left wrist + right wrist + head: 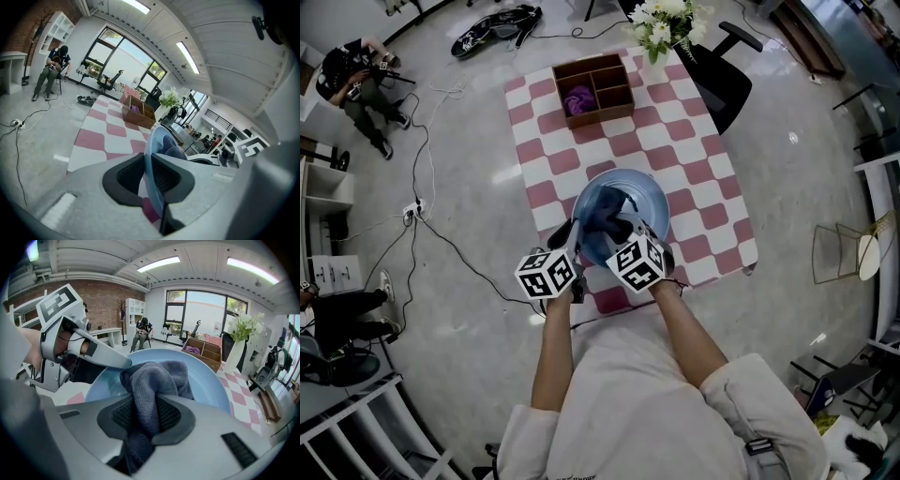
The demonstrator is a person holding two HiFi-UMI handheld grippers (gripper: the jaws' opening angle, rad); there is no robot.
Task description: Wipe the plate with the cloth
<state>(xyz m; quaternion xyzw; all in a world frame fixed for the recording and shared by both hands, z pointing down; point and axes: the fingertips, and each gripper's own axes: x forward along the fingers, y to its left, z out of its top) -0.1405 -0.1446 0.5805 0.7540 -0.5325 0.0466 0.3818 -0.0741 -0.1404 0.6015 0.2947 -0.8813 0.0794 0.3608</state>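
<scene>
Head view: pale blue round plate (649, 195) over the pink-and-white checked table (694, 159), with a dark grey-blue terry cloth (607, 214) lying against its face. Left gripper view: left gripper (151, 176) clamped onto the plate's rim. Right gripper view: right gripper (143, 416) clenched on the bunched cloth, which is pressed into the plate's hollow.

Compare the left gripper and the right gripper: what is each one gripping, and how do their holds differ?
The left gripper is shut on the pale blue plate's thin rim; the right gripper is shut on the dark grey cloth. The left gripper's jaws stand almost together on that hard edge; the right gripper's are held apart by a thick bunched fold. Both are shut, and both meet at the plate, where the cloth rests.
</scene>
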